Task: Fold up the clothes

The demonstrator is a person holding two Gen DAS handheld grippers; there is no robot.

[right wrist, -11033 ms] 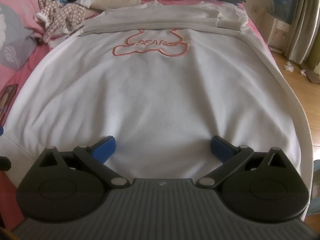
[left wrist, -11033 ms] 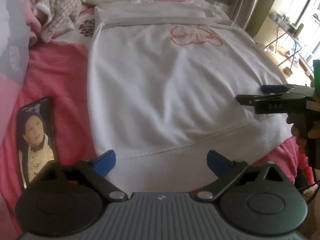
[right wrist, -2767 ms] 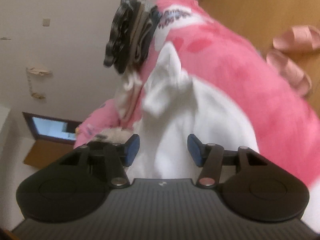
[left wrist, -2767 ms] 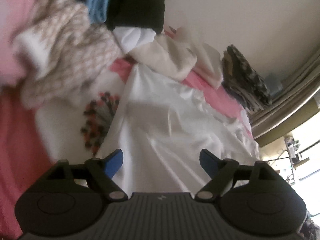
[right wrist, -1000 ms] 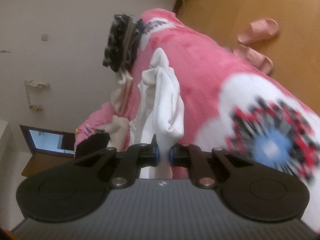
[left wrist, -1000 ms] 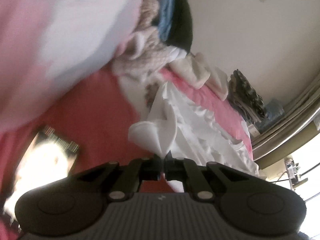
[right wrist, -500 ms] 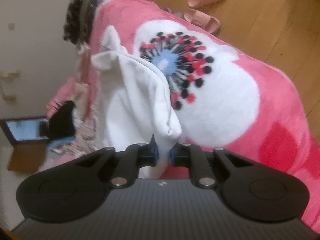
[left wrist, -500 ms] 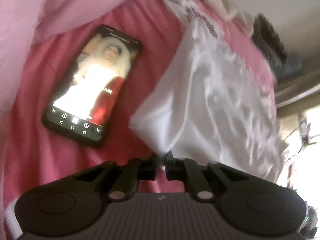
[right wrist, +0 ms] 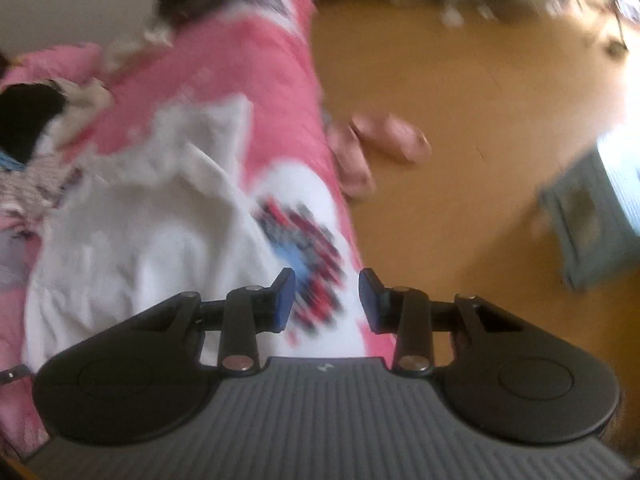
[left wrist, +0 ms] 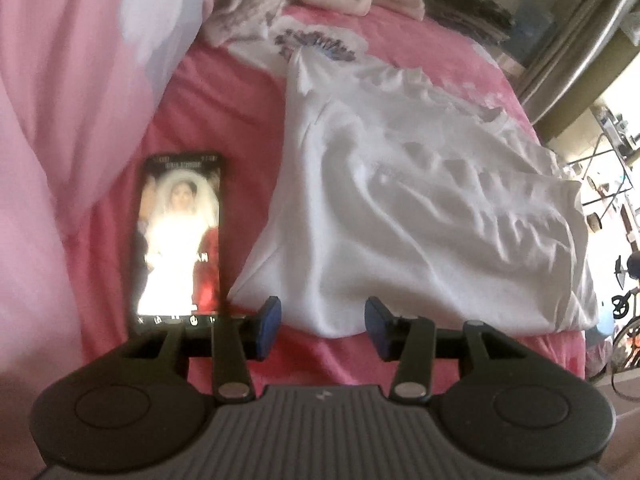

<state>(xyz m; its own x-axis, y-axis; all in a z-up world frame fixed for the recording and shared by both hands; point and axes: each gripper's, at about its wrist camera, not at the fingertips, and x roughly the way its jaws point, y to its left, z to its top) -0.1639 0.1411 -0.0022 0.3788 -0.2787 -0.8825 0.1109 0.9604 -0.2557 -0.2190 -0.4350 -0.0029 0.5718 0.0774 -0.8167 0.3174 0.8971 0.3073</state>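
Two grippers, both with their jaws apart and nothing between them right now. From the left wrist view, the left gripper hovers just off the near edge of a white sweatshirt, which lies doubled over on the pink bedspread, rumpled, with ripples running across its top layer. A phone with its screen lit sits just beside the shirt's left edge, apart from it. The right wrist view is badly blurred, but the right gripper hangs over the bed's flowered corner near the floor side, with the same white shirt off to its left and a pair of pink slippers down on the wooden floor. As for handling: I'd guess this thing is soft, thickish knit, floppy with no stiffness at all, light enough for a pinch grip but it'll sag and drag if you lift from only one point. Not slippery, not fragile. Best holds look like the two near corners, or the thicker bottom edge where layers stack, one gripper each so it stays taut. Can't tell from here whether more folds are coming or it just needs smoothing. A heap of other clothes waits at the far end of the bed.
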